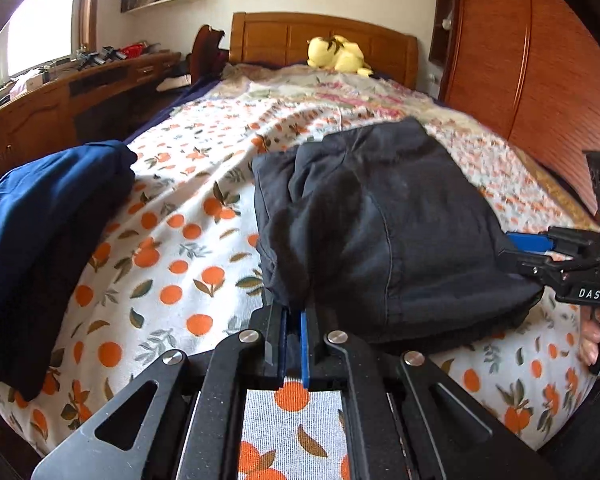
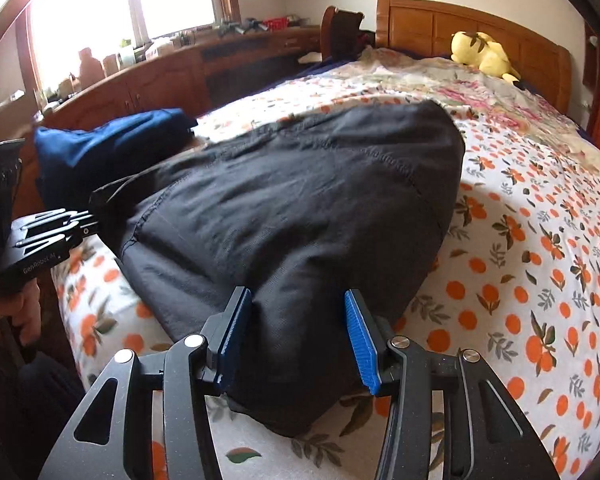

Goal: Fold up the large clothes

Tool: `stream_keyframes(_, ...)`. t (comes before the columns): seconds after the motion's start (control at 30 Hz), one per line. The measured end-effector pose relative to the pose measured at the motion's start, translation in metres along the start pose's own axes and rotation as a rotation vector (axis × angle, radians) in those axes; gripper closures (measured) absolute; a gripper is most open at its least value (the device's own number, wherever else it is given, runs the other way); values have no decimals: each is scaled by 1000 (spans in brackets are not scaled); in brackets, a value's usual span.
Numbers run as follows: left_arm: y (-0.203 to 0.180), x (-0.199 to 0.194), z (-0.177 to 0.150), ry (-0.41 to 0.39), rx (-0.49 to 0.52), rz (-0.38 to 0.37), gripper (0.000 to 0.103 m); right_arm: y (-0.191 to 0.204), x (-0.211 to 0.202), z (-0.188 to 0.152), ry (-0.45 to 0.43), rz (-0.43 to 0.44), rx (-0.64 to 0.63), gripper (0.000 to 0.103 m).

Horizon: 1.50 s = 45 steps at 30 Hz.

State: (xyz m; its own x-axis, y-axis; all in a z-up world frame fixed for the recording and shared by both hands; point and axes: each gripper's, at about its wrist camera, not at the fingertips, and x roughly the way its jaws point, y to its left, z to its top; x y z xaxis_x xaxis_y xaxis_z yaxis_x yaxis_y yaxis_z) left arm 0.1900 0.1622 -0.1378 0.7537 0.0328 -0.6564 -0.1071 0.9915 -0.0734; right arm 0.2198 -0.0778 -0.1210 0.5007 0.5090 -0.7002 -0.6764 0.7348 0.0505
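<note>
A folded black garment (image 1: 372,224) lies on the orange-print bedspread (image 1: 172,248); it also fills the middle of the right wrist view (image 2: 292,216). My left gripper (image 1: 294,320) is shut on the garment's near left corner, which hangs over its blue pads. In the right wrist view the left gripper (image 2: 85,222) shows at the garment's left edge. My right gripper (image 2: 298,332) is open, its blue pads (image 2: 360,336) on either side of the garment's near right corner. It also shows in the left wrist view (image 1: 516,250) at the garment's right edge.
A folded dark blue garment (image 1: 40,216) lies at the bed's left edge, also in the right wrist view (image 2: 112,140). A yellow plush toy (image 1: 338,54) sits by the wooden headboard (image 1: 320,36). A wooden desk (image 1: 60,100) runs along the left, a wooden wardrobe (image 1: 540,80) on the right.
</note>
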Motion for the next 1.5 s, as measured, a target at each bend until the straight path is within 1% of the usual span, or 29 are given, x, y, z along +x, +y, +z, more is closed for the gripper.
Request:
stream_keyframes(0.07, -1, 1, -1, 8, 9, 9, 97, -4, 2, -1, -4, 4, 7, 54)
stream_keyframes(0.17, -1, -3, -1, -2, 17, 11, 97, -5, 3, -1, -17, -9, 0, 54)
stream_keyframes(0.3, 1, -7, -2, -6, 17, 5, 97, 0, 3, -3, -37, -7, -1, 54)
stream_keyframes(0.33, 0, -8, -2, -7, 20, 6, 97, 7, 0, -6, -42, -7, -3, 54)
stream_keyframes(0.37, 0, -8, -1, -8, 23, 9, 96, 9, -1, -8, -46, -7, -5, 54)
stream_keyframes(0.4, 0, -8, -1, -12, 23, 22, 91, 11, -3, -10, -51, -7, -6, 54)
stream_keyframes(0.43, 1, -7, -1, -15, 21, 34, 89, 11, -4, -11, -57, -5, -5, 53)
stream_keyframes(0.47, 2, -8, -2, -15, 21, 48, 82, 11, -4, -11, -61, -3, -4, 53)
stream_keyframes(0.5, 3, -8, -4, -15, 22, 52, 73, 11, -5, -12, -65, -1, -3, 53)
stream_keyframes(0.57, 5, -11, -6, -14, 24, 37, 61, 10, -4, -13, -72, 2, 1, 53)
stream_keyframes(0.63, 8, -14, -10, -7, 26, 18, 53, 11, -3, -12, -74, -1, 0, 52)
stream_keyframes(0.7, 9, -17, -14, -7, 36, 9, 26, 12, -2, -12, -80, -6, -1, 51)
stream_keyframes(0.73, 9, -19, -16, -10, 37, 2, 22, 12, -1, -12, -82, -8, -1, 51)
stream_keyframes(0.8, 10, -21, -17, -9, 33, -10, 21, 13, -1, -11, -85, -12, 1, 50)
stream_keyframes(0.9, 13, -22, -18, -16, 26, 1, 21, 13, 1, -10, -89, -15, 5, 49)
stream_keyframes(1.07, 15, -15, -20, 5, 18, -1, 21, 13, -2, -9, -96, -21, 10, 48)
stream_keyframes(1.13, 15, -12, -21, 16, 19, 2, 21, 14, -7, -8, -113, -37, 5, 48)
stream_keyframes(1.27, 17, -5, -22, 36, 6, 0, 21, 19, -15, -1, -161, -89, -49, 48)
stream_keyframes(1.37, 17, -1, -22, 43, -1, -2, 21, 12, -8, 5, -148, -110, -56, 47)
stream_keyframes(1.5, 17, 2, -22, 45, -4, -6, 21, 2, 7, 26, -126, -164, -101, 44)
